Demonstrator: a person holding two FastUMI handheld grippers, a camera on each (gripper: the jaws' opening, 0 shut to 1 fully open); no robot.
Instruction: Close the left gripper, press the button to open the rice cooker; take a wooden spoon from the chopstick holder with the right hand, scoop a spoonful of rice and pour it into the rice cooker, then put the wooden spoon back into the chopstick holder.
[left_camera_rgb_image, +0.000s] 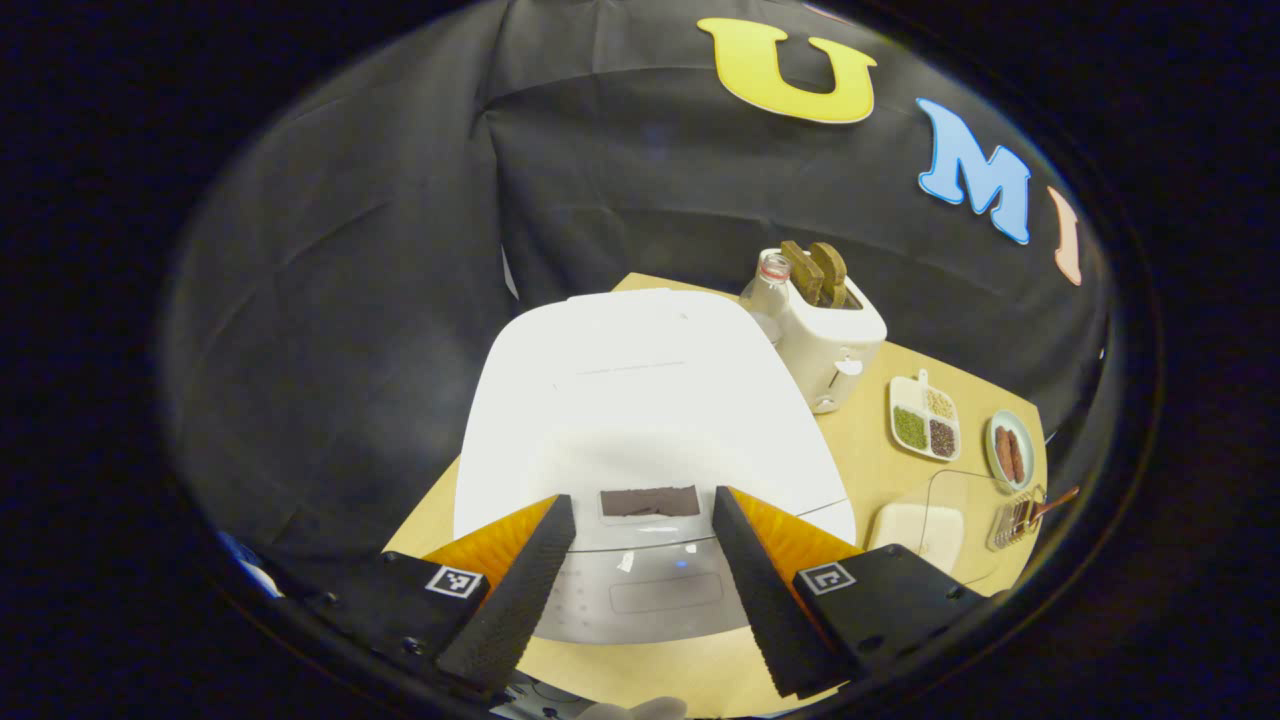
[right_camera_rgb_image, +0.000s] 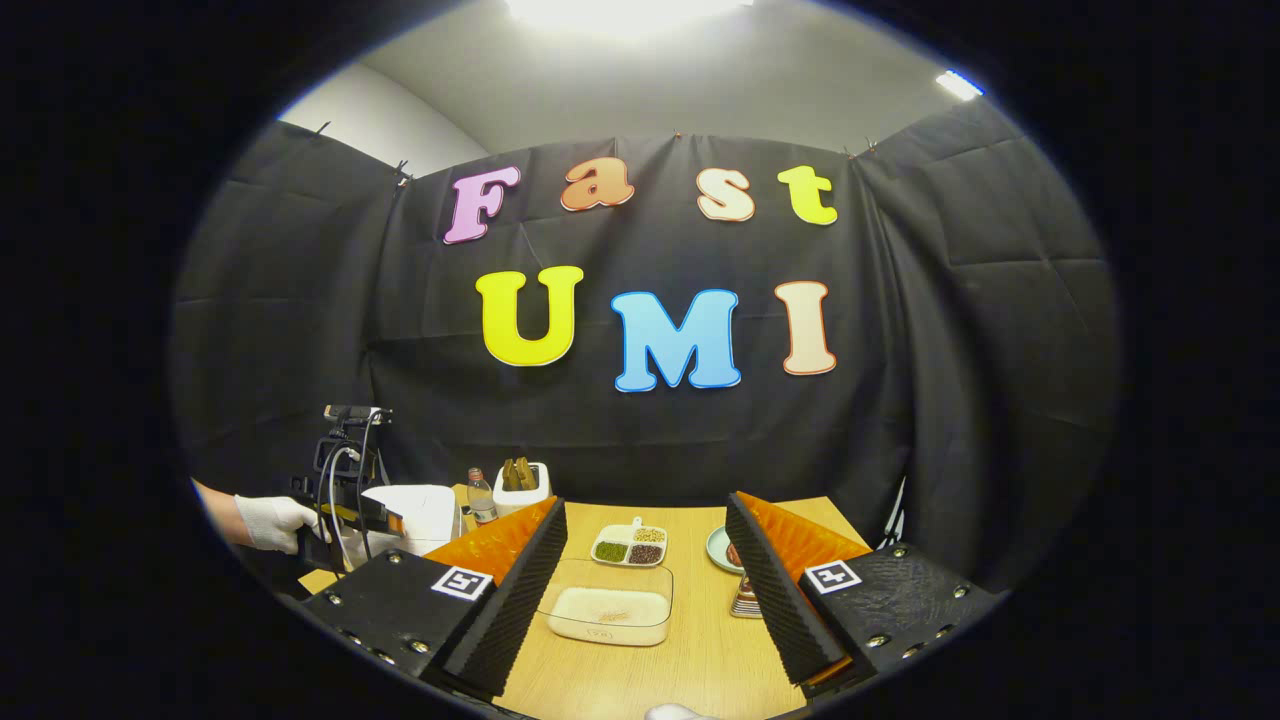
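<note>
**Left tool over the cooker lid, jaws not yet closed**

Left tool (left_camera_rgb_image: 640, 590) hangs released above the near edge of the white rice cooker (left_camera_rgb_image: 640, 400), its dark button (left_camera_rgb_image: 649, 500) showing between the fingers. Best to close the jaws first, then press straight down on that button. Right tool (right_camera_rgb_image: 650, 590) waits released over the rice container (right_camera_rgb_image: 610, 612). Right of the cooker stand a toaster (left_camera_rgb_image: 830, 335), a bottle (left_camera_rgb_image: 768, 290) and a divided dish (left_camera_rgb_image: 925, 420); the chopstick holder (left_camera_rgb_image: 1015, 520) with its wooden spoon (left_camera_rgb_image: 1055, 500) sits far right on the desk (left_camera_rgb_image: 870, 470), nothing blocking the press
</note>
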